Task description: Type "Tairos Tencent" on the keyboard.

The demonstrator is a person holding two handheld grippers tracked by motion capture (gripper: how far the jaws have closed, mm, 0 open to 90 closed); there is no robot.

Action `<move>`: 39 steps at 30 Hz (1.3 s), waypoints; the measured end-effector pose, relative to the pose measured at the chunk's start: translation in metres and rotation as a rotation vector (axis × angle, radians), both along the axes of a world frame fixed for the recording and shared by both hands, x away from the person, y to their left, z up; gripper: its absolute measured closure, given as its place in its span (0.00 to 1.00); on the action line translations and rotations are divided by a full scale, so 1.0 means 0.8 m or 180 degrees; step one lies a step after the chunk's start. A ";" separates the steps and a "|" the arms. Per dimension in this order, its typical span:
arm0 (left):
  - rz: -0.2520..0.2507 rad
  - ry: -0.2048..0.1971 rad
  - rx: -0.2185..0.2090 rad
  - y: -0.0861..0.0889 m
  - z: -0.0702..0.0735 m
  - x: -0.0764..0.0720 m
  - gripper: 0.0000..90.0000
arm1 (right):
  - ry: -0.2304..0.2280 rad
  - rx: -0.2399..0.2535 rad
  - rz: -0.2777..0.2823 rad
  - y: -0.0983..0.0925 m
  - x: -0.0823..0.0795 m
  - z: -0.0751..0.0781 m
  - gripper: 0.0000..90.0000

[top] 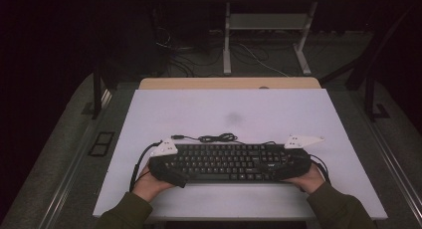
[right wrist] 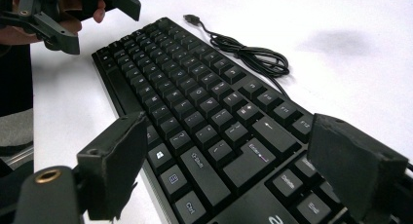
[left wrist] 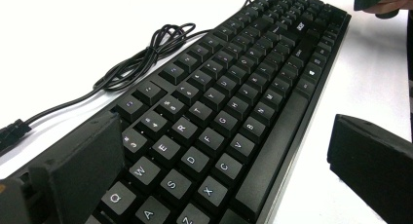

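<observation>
Black keyboard (top: 226, 162), white table (top: 239, 109).

Olive-green sleeves (top: 124, 211) cover both forearms. The left gripper (top: 166, 164) and right gripper (top: 293, 162) are black, each topped by a pale grey three-cornered plate, with a black cable trailing behind. Their jaws are blocky, matte black; a brass-coloured eyelet sits by the right one's.

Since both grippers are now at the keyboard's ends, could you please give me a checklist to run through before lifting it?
1. Left gripper open, jaws astride the keyboard end: ok.
2. Right gripper open, jaws astride the other end: ok.
3. Jaws closed firmly on the keyboard: not ok.
4. Cable lying loose behind the keyboard, clear of the jaws: ok.
5. Cable's plug unplugged, free on the table: ok.
6. Grip depth sufficient: cannot tell.
</observation>
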State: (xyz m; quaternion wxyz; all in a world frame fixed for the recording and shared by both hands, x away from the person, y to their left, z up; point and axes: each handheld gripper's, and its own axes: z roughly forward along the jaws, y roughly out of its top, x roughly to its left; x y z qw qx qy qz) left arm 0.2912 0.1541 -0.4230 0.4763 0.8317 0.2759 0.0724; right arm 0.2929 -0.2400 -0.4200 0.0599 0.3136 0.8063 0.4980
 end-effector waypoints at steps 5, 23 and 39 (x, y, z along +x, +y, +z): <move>-0.0005 0.0002 0.0008 0.000 0.000 0.000 0.00 | 0.0026 -0.0031 0.0032 0.008 0.004 -0.002 0.16; -0.0003 -0.0001 -0.0013 0.000 0.000 0.000 0.00 | 0.0079 -0.0076 0.0167 0.033 0.016 -0.006 0.27; -0.0008 0.0003 -0.0009 0.000 -0.001 0.001 0.00 | 0.0131 -0.0297 0.0318 0.044 0.018 -0.014 0.73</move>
